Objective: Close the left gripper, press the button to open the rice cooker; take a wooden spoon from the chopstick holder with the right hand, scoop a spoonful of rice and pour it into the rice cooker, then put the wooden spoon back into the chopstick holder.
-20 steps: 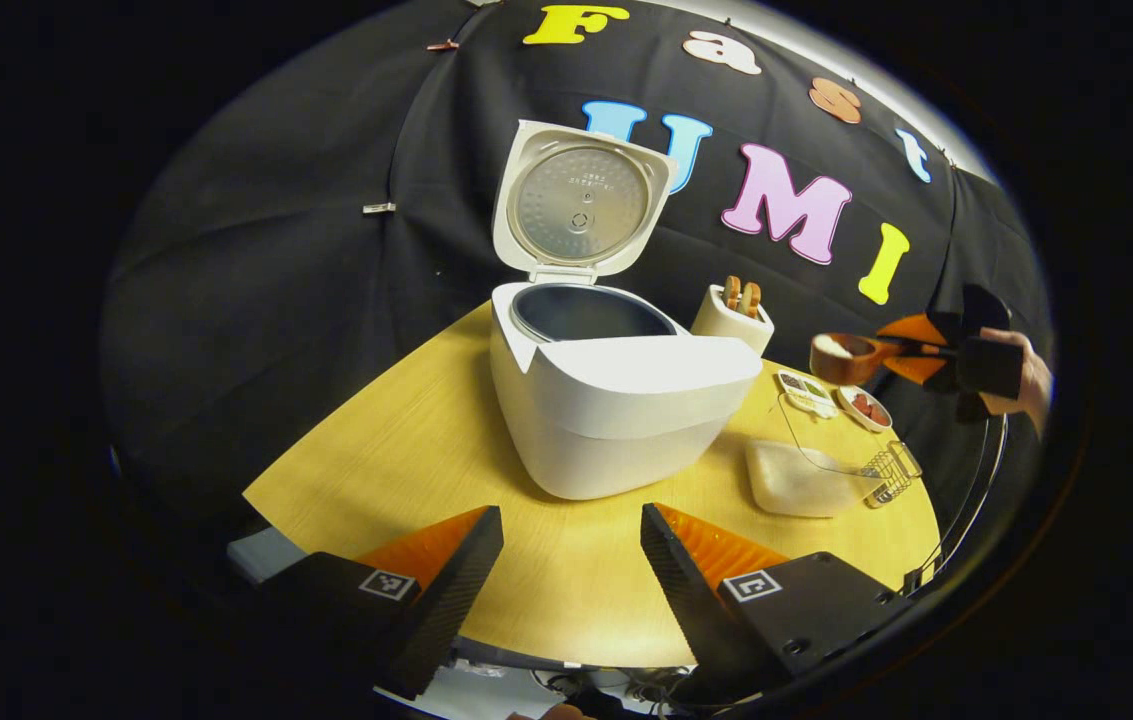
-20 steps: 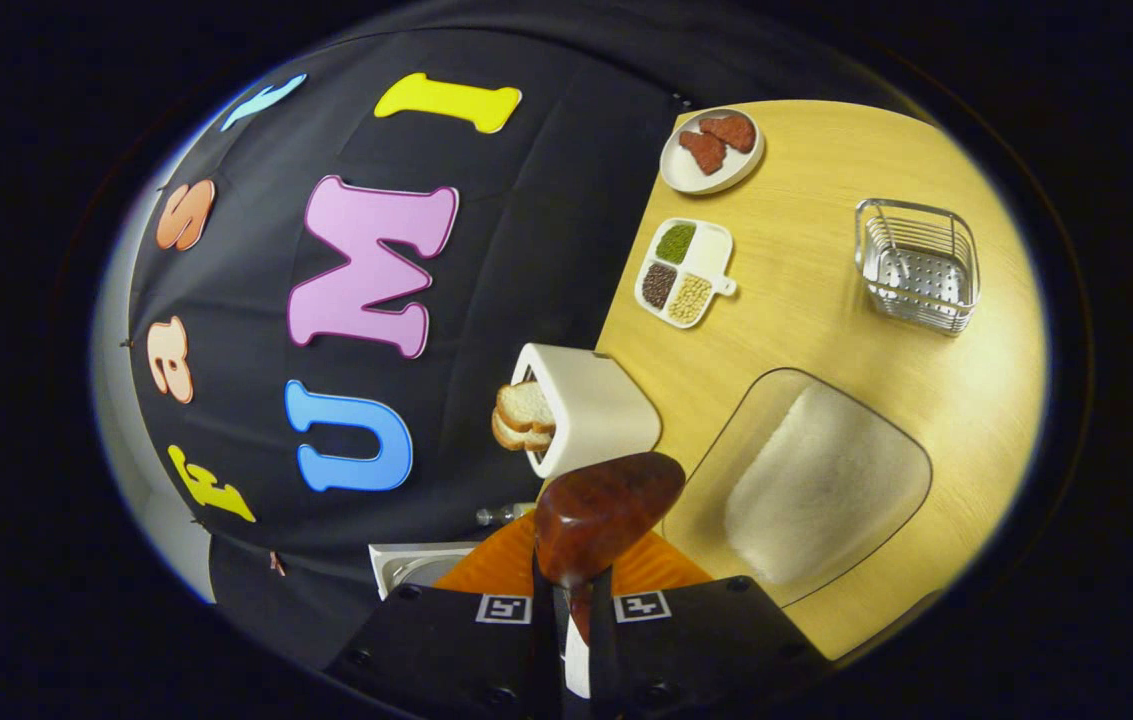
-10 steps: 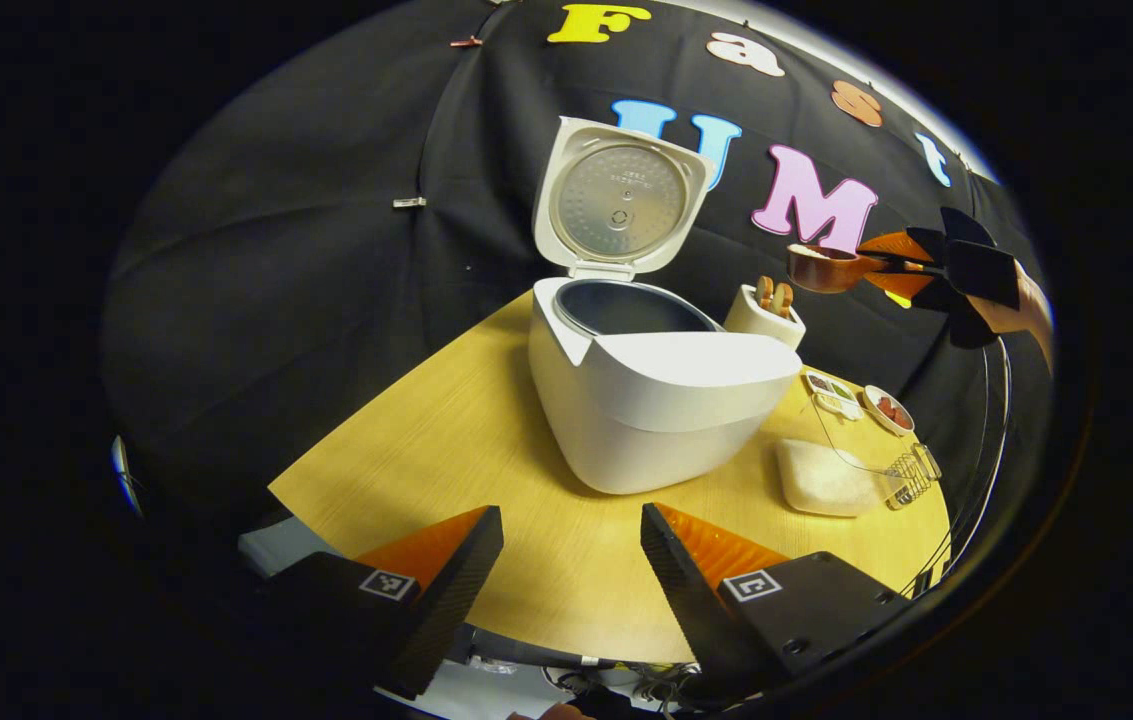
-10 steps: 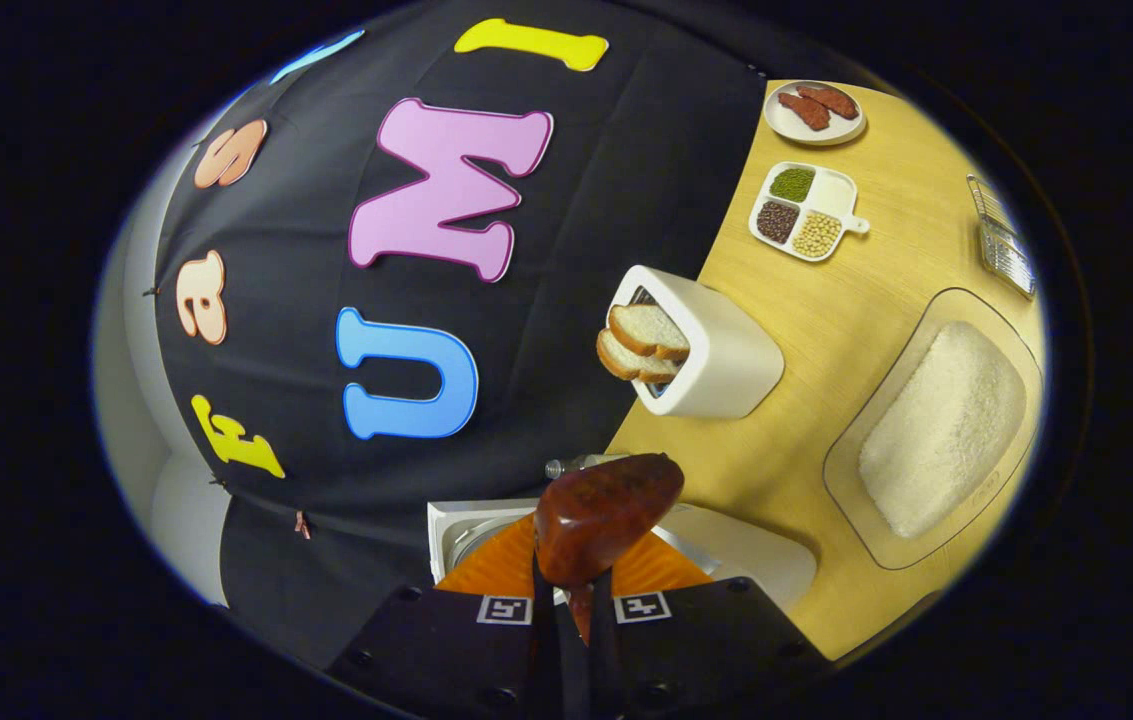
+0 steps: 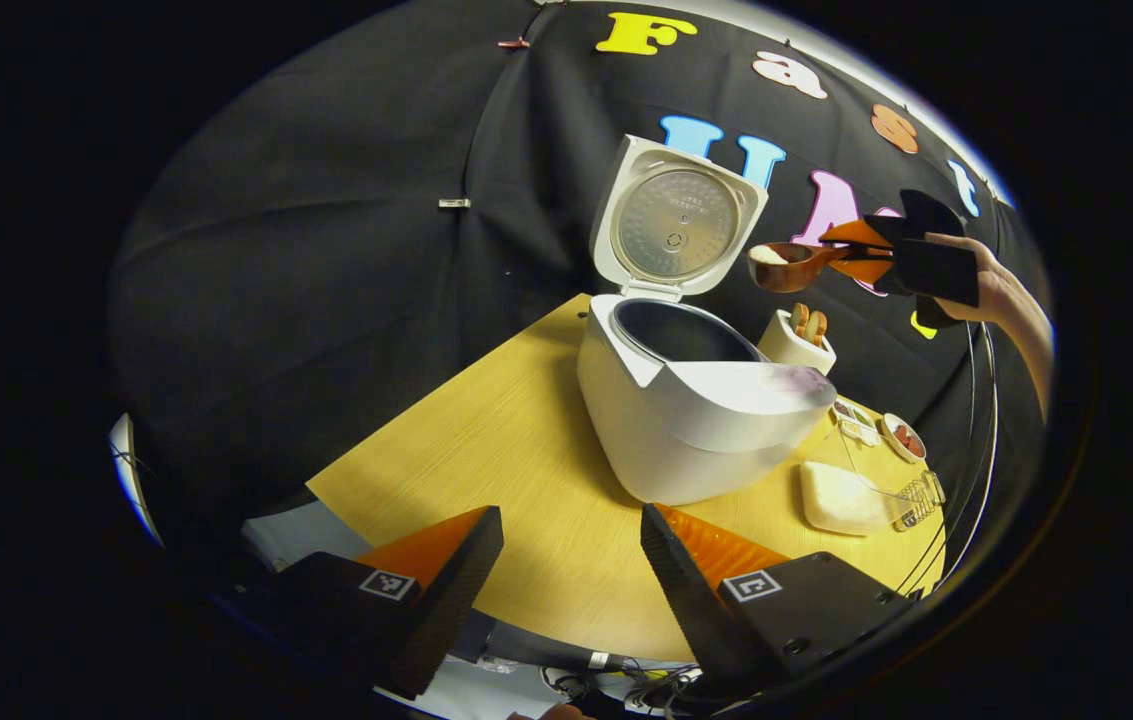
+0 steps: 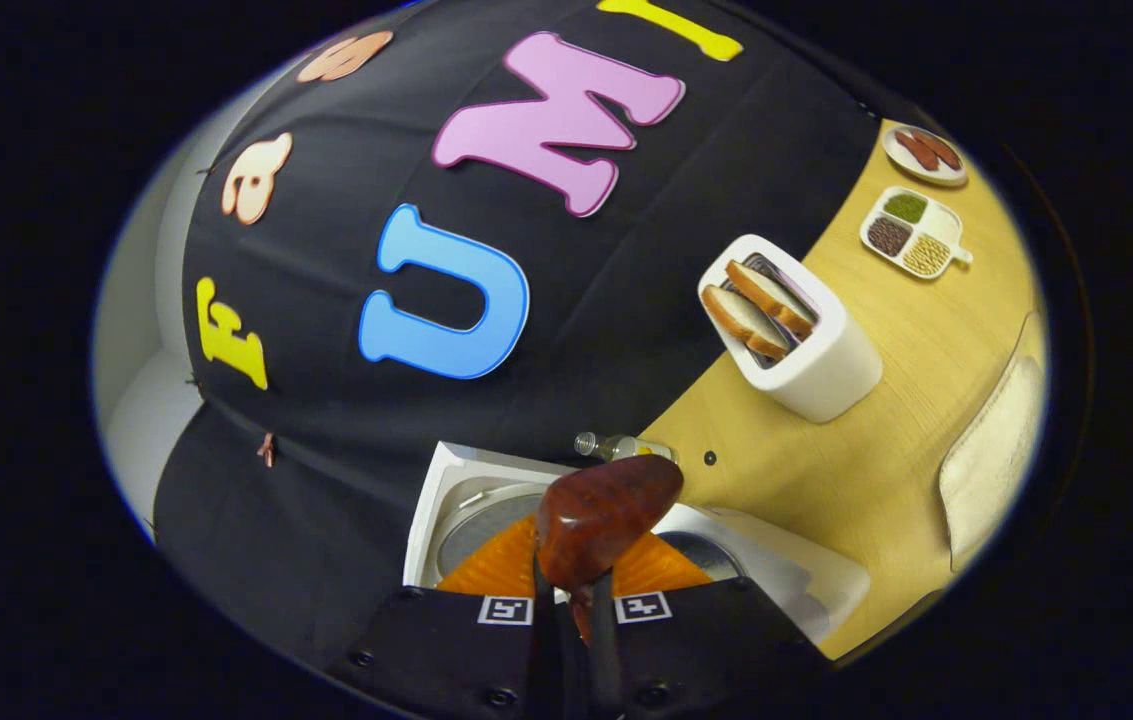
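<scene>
A wooden spoon (image 5: 784, 266), its bowl loaded with white rice, hangs in the air just right of the rice cooker's (image 5: 696, 400) raised lid (image 5: 678, 220) and above the cooker's open, dark inner pot (image 5: 678, 332). The right claw (image 5: 871, 255), held by a hand (image 5: 991, 292), pinches the spoon's handle between its pressed-together fingers; in the right gripper view the spoon's rounded underside (image 6: 606, 515) sits directly over the cooker, with the right claw (image 6: 572, 600) clamped on the handle below it. The left claw (image 5: 571, 555) stays low in front of the cooker, its fingers spread apart and gripping nothing, above the near edge of the desk (image 5: 486, 430). Behind the cooker stands a white chopstick holder (image 5: 796, 345) with two slices of bread (image 6: 756, 308) in it. To the right of the cooker lies a clear container of rice (image 5: 841, 497), and beyond it a divided dish of beans (image 6: 911, 232), a small plate (image 6: 924, 153) and a wire basket (image 5: 921, 490).
</scene>
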A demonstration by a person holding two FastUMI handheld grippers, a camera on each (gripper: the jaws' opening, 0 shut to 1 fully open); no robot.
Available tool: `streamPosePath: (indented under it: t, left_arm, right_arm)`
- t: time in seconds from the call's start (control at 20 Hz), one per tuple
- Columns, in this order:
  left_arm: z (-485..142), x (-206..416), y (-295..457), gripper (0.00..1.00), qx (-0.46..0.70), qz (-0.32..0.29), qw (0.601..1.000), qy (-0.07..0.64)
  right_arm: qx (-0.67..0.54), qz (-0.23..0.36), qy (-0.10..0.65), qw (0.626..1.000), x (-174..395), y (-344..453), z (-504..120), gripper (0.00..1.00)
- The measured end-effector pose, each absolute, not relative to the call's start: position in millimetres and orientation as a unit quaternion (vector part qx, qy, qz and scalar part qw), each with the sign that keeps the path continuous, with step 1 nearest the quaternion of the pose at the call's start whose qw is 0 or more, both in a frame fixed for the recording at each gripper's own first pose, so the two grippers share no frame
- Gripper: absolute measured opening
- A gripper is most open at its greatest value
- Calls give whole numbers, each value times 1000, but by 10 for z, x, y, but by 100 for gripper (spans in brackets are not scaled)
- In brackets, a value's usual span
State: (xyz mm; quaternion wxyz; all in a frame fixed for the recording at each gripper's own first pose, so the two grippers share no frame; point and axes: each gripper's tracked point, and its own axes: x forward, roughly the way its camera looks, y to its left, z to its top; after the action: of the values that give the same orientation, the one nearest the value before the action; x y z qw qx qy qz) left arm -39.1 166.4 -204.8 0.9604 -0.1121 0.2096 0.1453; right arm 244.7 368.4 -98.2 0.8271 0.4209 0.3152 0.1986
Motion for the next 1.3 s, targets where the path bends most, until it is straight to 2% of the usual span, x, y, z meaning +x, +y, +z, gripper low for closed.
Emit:
streamPosePath:
  t: [0.1,0.15,0.4,0.5,0.65,0.8,1.2,1.3]
  left_arm:
    - [-2071,-425,1690,98,-117,147,959,211]
    - [-2099,-424,1695,96,-122,148,958,212]
    - [-2189,-441,1748,98,-139,158,952,221]
    - [-2194,-438,1778,96,-137,160,952,223]
    - [-2233,-413,1837,98,-134,162,951,227]
    - [-2231,-370,1879,96,-138,164,950,228]
    - [-2219,-244,1815,98,-137,154,953,223]
    - [-2240,-233,1792,96,-137,152,953,224]
  right_arm:
    - [375,216,296,851,2482,3854,-1066,15]
    - [363,221,285,859,2481,3924,-1107,15]
    - [271,255,249,894,2494,4149,-1355,15]
    - [237,275,232,902,2441,4212,-1404,15]
    - [196,300,211,909,2391,4289,-1436,15]
    - [136,328,192,915,2313,4334,-1470,15]
    - [42,396,143,906,1998,4472,-1470,14]
    - [6,410,131,903,1927,4466,-1505,14]
